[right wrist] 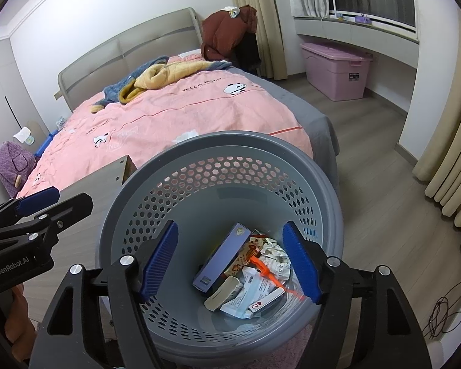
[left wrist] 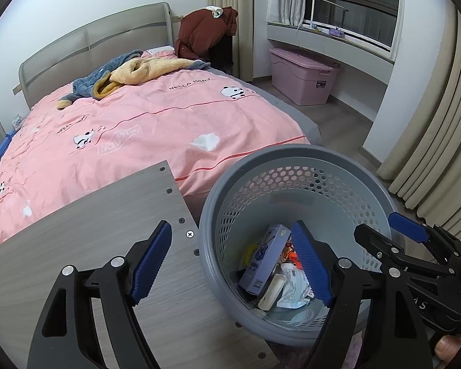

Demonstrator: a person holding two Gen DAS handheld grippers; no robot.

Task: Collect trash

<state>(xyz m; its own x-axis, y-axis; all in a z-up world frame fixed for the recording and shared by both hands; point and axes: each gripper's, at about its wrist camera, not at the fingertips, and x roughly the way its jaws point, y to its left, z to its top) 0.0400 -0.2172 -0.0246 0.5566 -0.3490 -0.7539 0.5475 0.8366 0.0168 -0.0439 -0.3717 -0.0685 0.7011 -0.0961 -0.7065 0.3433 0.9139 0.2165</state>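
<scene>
A grey perforated basket stands beside a grey wood-grain tabletop. Inside it lie a purple box, crumpled paper, a beige block, a playing-card pack and an orange strip. My right gripper hangs open over the basket's mouth with nothing between its pads. My left gripper is open too, one finger over the tabletop and the other over the basket, holding nothing. A white crumpled tissue lies on the pink bedspread beyond.
The bed fills the space behind the basket, with blue-and-yellow clothing near its headboard. A pink storage bin sits under the window ledge. Curtains hang at the right, and a coiled cable lies on the floor.
</scene>
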